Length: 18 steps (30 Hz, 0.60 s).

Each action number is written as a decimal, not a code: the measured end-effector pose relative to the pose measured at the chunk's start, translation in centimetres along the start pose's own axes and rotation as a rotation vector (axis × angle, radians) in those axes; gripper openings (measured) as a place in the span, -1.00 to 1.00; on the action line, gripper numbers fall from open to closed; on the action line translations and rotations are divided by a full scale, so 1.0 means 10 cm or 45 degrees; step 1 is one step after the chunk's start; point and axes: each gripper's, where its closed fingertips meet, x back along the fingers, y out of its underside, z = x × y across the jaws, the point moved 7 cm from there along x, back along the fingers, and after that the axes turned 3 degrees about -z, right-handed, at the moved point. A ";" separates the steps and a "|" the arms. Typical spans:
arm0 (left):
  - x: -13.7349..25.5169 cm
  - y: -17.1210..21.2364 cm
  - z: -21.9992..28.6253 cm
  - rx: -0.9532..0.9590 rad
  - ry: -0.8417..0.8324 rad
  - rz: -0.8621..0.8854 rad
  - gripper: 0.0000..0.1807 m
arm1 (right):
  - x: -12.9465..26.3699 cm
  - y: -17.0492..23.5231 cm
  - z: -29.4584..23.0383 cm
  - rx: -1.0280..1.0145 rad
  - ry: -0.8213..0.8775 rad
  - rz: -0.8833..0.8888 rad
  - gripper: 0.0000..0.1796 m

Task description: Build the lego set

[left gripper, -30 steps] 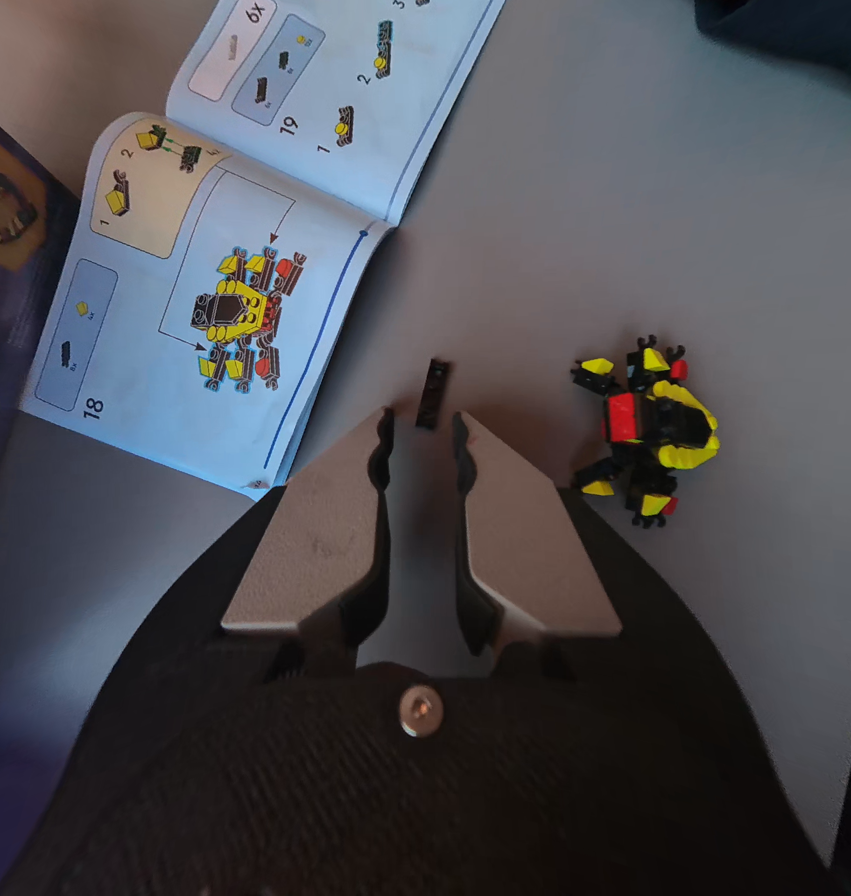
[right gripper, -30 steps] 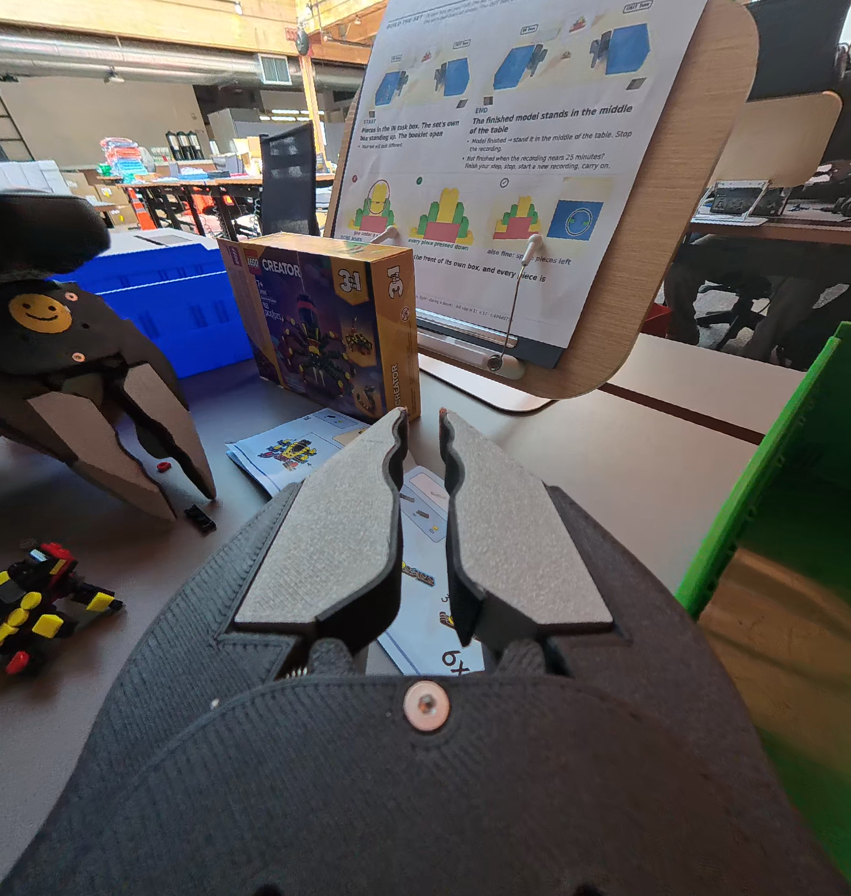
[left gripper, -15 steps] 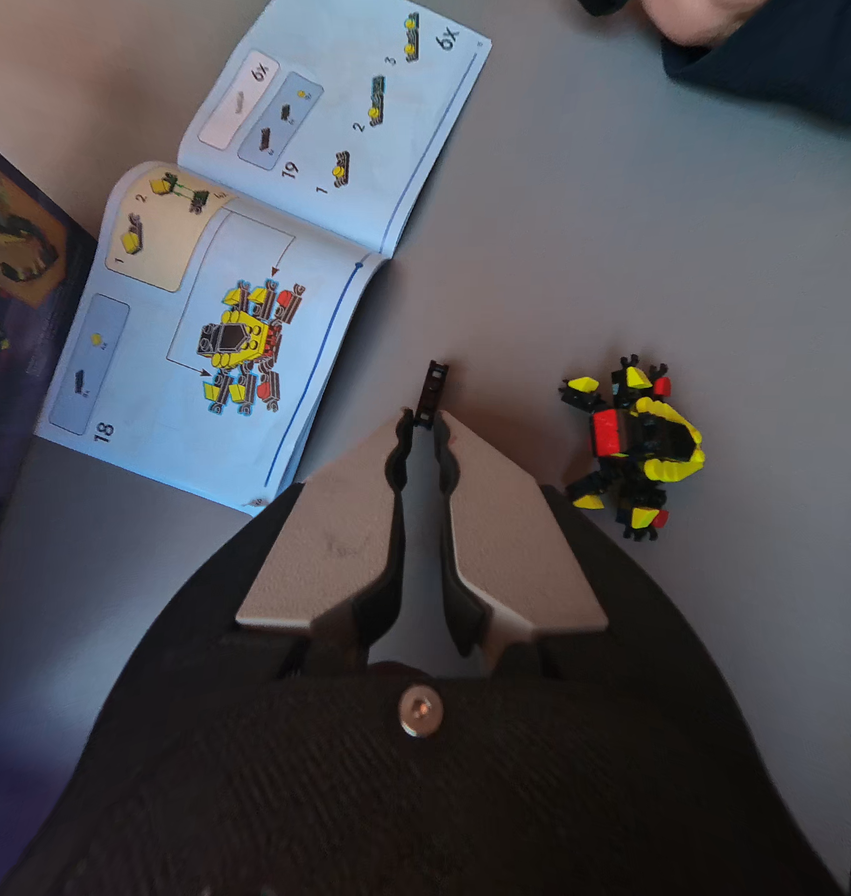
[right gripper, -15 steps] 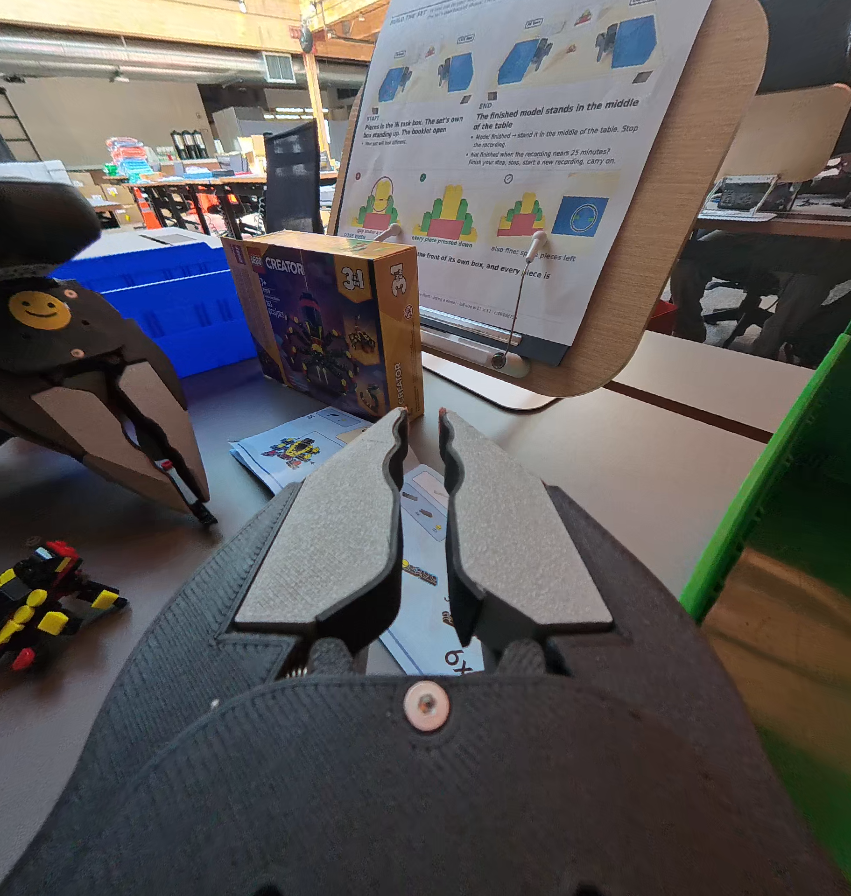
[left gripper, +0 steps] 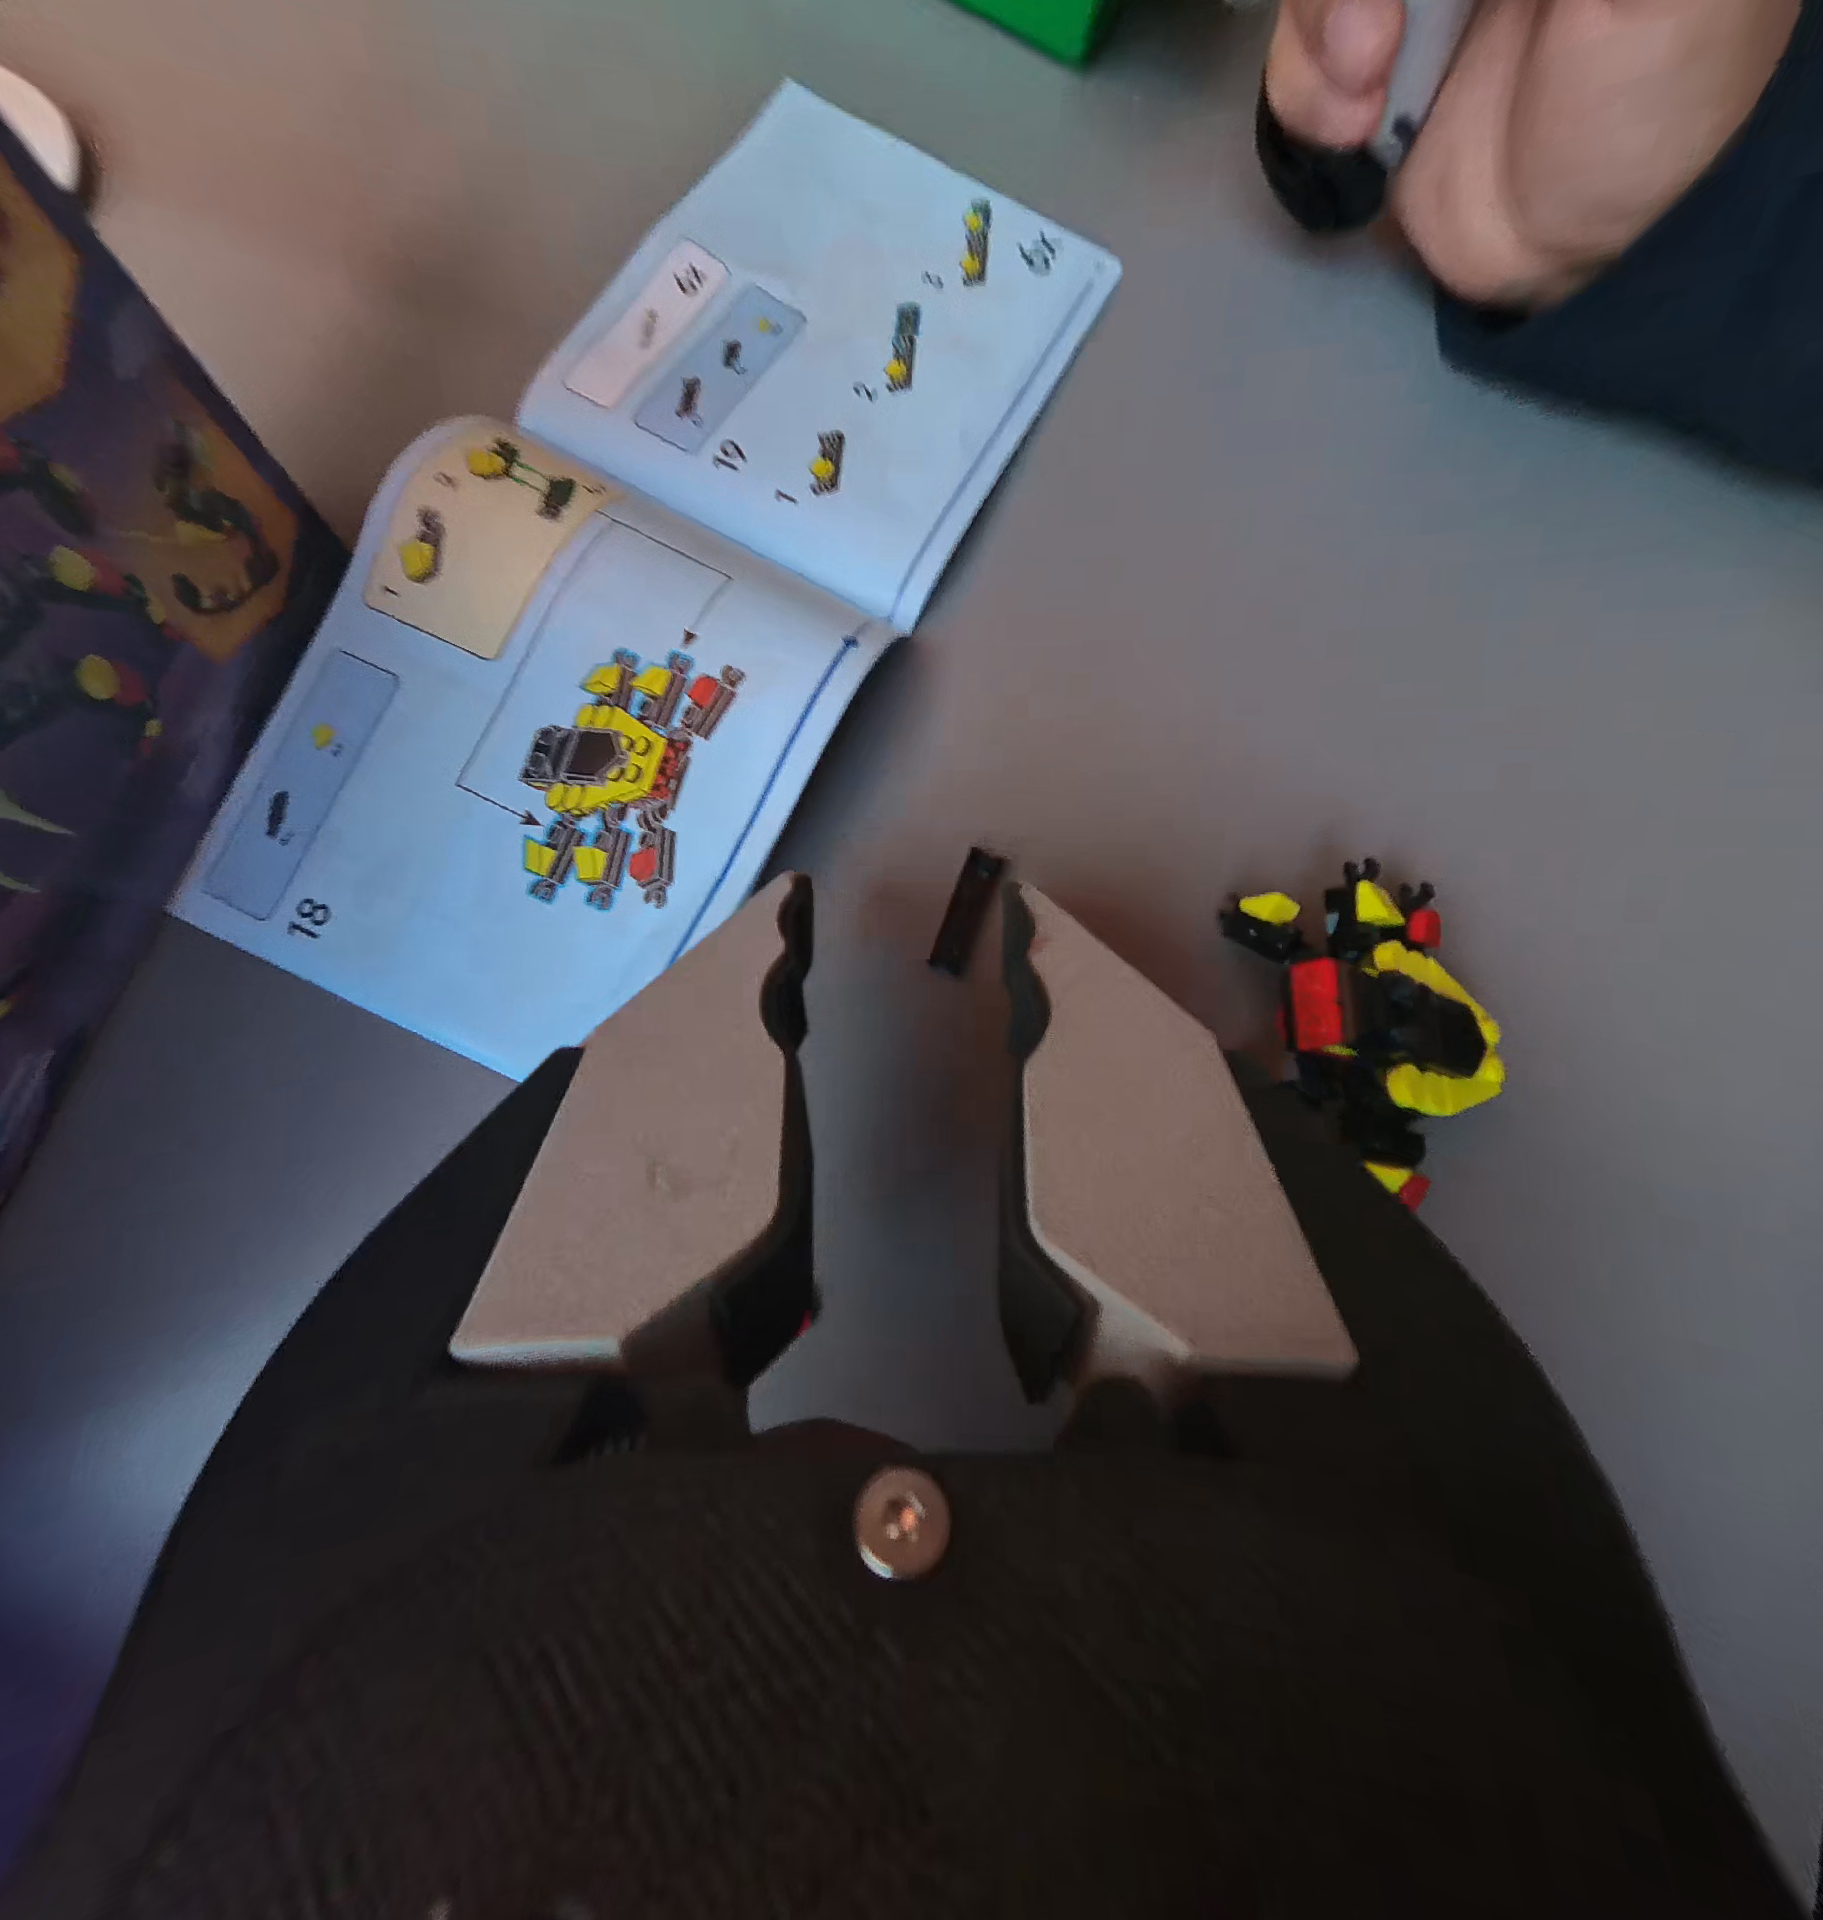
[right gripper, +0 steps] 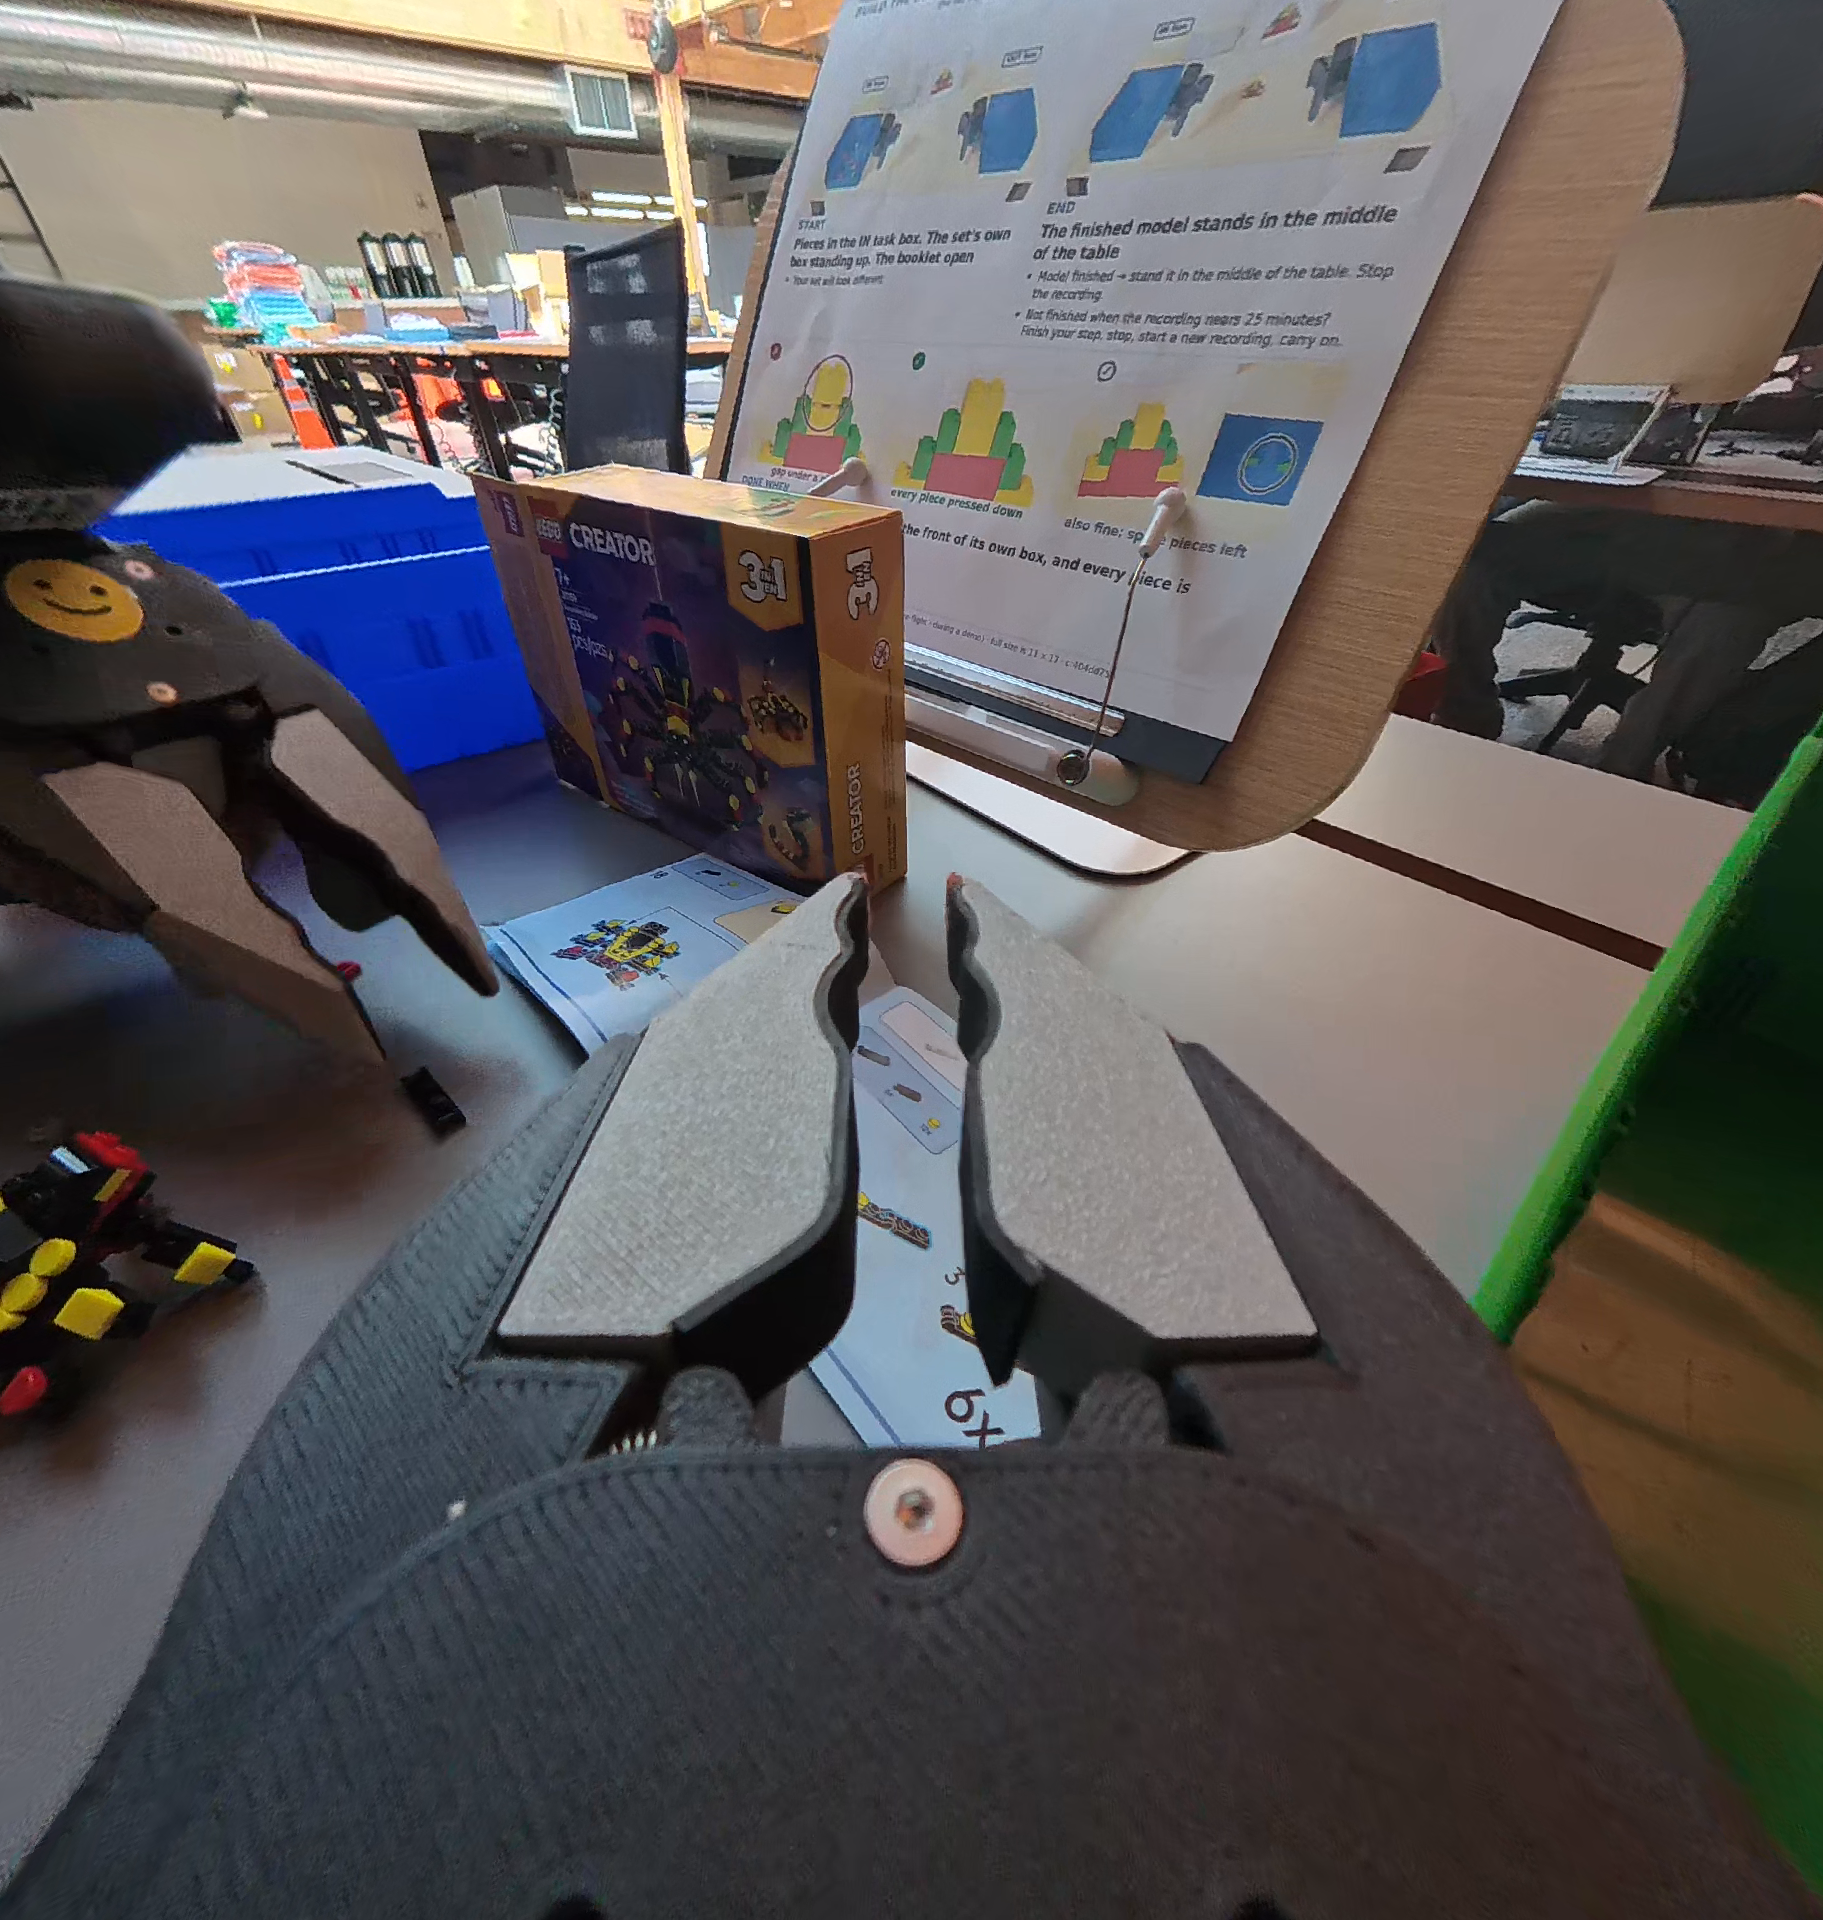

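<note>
A small black Lego piece (left gripper: 964, 909) lies on the grey table just inside the right fingertip of my left gripper (left gripper: 905, 891). That gripper is open and empty, held above the table. In the right wrist view the left gripper (right gripper: 424, 1018) hangs over the piece (right gripper: 432, 1099). The partly built black, yellow and red model (left gripper: 1374, 1029) sits to the right of the left gripper; it also shows in the right wrist view (right gripper: 45, 1268). My right gripper (right gripper: 905, 883) is empty, its jaws a narrow gap apart, above the open instruction booklet (right gripper: 626, 951).
The booklet (left gripper: 616, 665) lies open ahead on the left, next to the upright set box (right gripper: 699, 665). A blue bin (right gripper: 367, 592) stands behind. A green bin (right gripper: 1717, 1039) is at the right. A wooden board with an instruction sheet (right gripper: 1406, 520) stands behind. A hand (left gripper: 1509, 135) shows top right.
Half a second ago my left gripper was pinched on the black piece's end. It has now opened wide and the piece lies on the table. The right gripper has barely moved.
</note>
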 end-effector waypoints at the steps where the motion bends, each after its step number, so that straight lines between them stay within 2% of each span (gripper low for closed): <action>1: 0.04 -0.03 -0.02 0.029 -0.008 0.048 -0.62 | -0.01 0.01 0.00 0.023 0.008 -0.013 -0.87; 4: 0.12 -0.11 -0.02 0.072 -0.001 0.154 -0.61 | -0.01 0.02 -0.01 0.091 0.021 -0.038 -0.86; 9: 0.14 -0.15 0.07 -0.021 -0.059 0.162 -0.61 | -0.02 0.04 -0.03 0.190 0.032 -0.074 -0.84; 12: 0.16 -0.20 0.13 -0.061 -0.082 0.200 -0.58 | -0.08 0.10 -0.01 0.186 0.019 -0.124 -0.62; 16: 0.17 -0.23 0.17 -0.108 -0.141 0.219 -0.55 | -0.12 0.19 0.02 0.153 0.025 -0.188 -0.48; 18: 0.18 -0.24 0.19 -0.133 -0.165 0.230 -0.55 | -0.12 0.20 0.04 0.148 0.051 -0.203 -0.48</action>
